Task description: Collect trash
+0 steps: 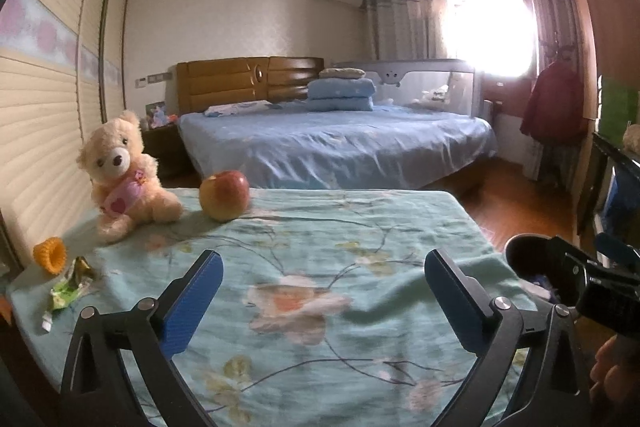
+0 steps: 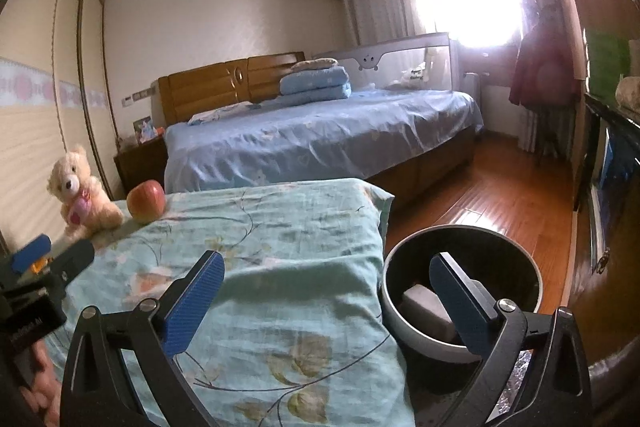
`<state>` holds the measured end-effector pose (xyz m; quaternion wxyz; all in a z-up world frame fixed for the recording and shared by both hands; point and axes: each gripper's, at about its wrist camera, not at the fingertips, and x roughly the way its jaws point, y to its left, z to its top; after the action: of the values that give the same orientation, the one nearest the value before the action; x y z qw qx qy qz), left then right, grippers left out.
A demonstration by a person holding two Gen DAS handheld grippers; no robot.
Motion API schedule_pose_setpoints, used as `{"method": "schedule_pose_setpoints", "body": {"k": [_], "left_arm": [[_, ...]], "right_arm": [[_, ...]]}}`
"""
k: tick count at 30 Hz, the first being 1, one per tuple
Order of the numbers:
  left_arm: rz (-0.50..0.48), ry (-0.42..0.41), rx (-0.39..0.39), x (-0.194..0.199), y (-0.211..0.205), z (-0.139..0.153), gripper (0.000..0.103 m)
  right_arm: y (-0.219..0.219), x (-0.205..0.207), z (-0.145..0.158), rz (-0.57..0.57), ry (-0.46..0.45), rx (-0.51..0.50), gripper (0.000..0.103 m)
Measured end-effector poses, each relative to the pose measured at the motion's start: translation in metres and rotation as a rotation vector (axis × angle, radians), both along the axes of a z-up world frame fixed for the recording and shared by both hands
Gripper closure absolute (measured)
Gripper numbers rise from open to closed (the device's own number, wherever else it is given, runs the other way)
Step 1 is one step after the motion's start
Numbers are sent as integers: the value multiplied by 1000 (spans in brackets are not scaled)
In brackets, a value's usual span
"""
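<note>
1. The landmark is the counter, draped in a pale green flower-print cloth
2. Just off the counter's right edge, lower down, stands a round waste bin with a pale rim and dark inside; a pale grey, block-like piece lies in it, and what it is cannot be told
3. The trash left out is a crumpled green and white wrapper, lying at the counter's left edge
4. Just beyond the wrapper on the counter sits a small orange cup-shaped thing, tipped on its side
5. Further along the counter's left side a cream teddy bear sits upright, with a red and yellow apple beside it, apart from it
6. The left hand-held gripper hangs above the counter's middle, its blue pads spread wide with nothing between them
7. The right hand-held gripper hangs at the counter's right edge, also spread wide and empty, one finger over the cloth and the other in front of the waste bin
</note>
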<state>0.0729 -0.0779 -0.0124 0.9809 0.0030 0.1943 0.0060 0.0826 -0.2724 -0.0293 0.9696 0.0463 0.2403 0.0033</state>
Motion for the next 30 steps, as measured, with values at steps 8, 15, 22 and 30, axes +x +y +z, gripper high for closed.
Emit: {"method": "schedule_pose_setpoints", "body": {"k": [8,15,22,30], "left_arm": [[20,-9,5,-1,1,5,1],[13,-10,16,1,1,5,1],[8,-10,21,1,1,5,1],[6,-9,23,1,2,5,1]], "right_arm": [[9,-4,4,17,-11,-16,0],[13,-3,6,22,-10,-28,0],[14,-5,7,22,-12,-27,0],[12,-5,6,22,-12,-30,0]]}}
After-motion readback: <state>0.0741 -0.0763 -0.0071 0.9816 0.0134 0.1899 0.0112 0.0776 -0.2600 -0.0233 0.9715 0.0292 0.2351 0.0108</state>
